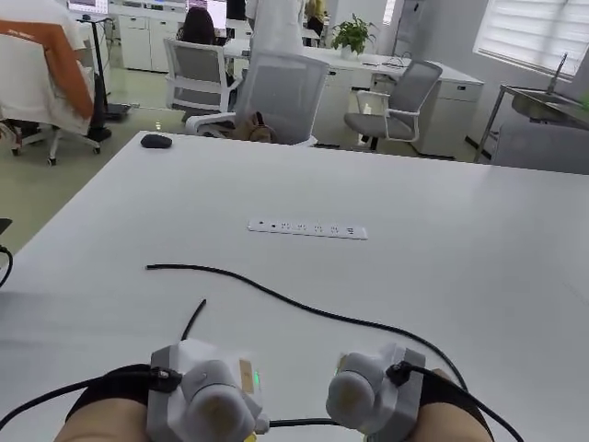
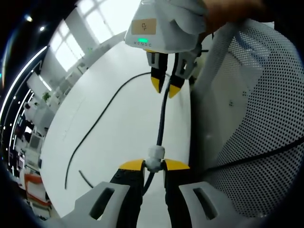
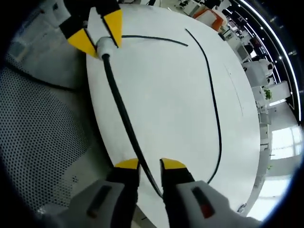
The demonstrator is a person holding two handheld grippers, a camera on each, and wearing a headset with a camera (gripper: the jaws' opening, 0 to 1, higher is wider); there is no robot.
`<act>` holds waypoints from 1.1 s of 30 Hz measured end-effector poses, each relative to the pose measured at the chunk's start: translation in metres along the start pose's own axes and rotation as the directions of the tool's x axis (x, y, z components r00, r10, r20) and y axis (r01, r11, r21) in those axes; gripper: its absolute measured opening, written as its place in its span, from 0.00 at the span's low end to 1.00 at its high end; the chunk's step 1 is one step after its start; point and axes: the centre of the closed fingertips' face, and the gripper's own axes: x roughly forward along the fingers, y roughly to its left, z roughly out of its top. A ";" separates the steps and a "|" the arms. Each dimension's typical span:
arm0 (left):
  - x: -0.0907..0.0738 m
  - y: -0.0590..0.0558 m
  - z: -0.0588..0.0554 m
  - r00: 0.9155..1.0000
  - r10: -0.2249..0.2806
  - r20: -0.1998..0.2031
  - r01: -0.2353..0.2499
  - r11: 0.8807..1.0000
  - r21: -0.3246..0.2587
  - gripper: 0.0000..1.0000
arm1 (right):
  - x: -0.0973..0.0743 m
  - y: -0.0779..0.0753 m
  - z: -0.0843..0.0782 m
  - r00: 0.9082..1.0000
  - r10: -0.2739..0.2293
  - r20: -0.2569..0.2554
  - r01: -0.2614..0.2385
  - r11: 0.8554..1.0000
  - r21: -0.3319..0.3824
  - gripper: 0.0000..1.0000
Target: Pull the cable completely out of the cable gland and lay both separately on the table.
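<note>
Tips pointed at each other as I held both tools low at the near edge of the table (image 1: 414,267). My left gripper (image 2: 154,165) was pinched tight on the white cable gland (image 2: 155,156), just off that edge. My right gripper (image 3: 149,165) squeezed the black cable (image 3: 118,109) there too. The cable's far end curled across the table top.

The desk (image 1: 442,276) is finished in smooth, matt white. The cable (image 1: 304,308) is covered by matt black rubber; the cable gland (image 2: 155,157) is made of white plastic.
</note>
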 end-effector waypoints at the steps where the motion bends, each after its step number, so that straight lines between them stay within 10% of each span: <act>1: 0.000 -0.001 -0.001 1.000 -0.005 -0.001 0.005 1.000 -0.005 0.17 | 0.000 0.002 0.004 1.000 0.006 0.020 -0.007 1.000 0.009 0.27; 9: 0.003 -0.003 0.000 1.000 -0.015 0.004 0.015 1.000 -0.007 0.17 | -0.015 0.032 0.059 0.956 0.135 0.260 -0.109 0.988 -0.110 0.39; 12: 0.002 -0.004 0.001 1.000 -0.016 0.009 0.016 1.000 -0.007 0.17 | -0.027 0.053 0.085 0.898 0.220 0.381 -0.180 0.974 -0.138 0.36; 20: 0.002 -0.006 0.005 1.000 -0.021 0.019 0.021 1.000 0.008 0.17 | -0.031 0.056 0.088 0.885 0.235 0.403 -0.169 0.967 -0.192 0.13; 25: 0.004 -0.008 0.004 1.000 -0.028 0.012 0.028 0.999 0.021 0.17 | -0.026 0.050 0.082 0.900 0.214 0.380 -0.169 0.974 -0.149 0.03; 33: 0.001 -0.006 0.002 1.000 -0.016 0.008 0.016 1.000 0.005 0.17 | -0.010 0.033 0.052 0.962 0.140 0.236 -0.115 0.986 -0.117 0.03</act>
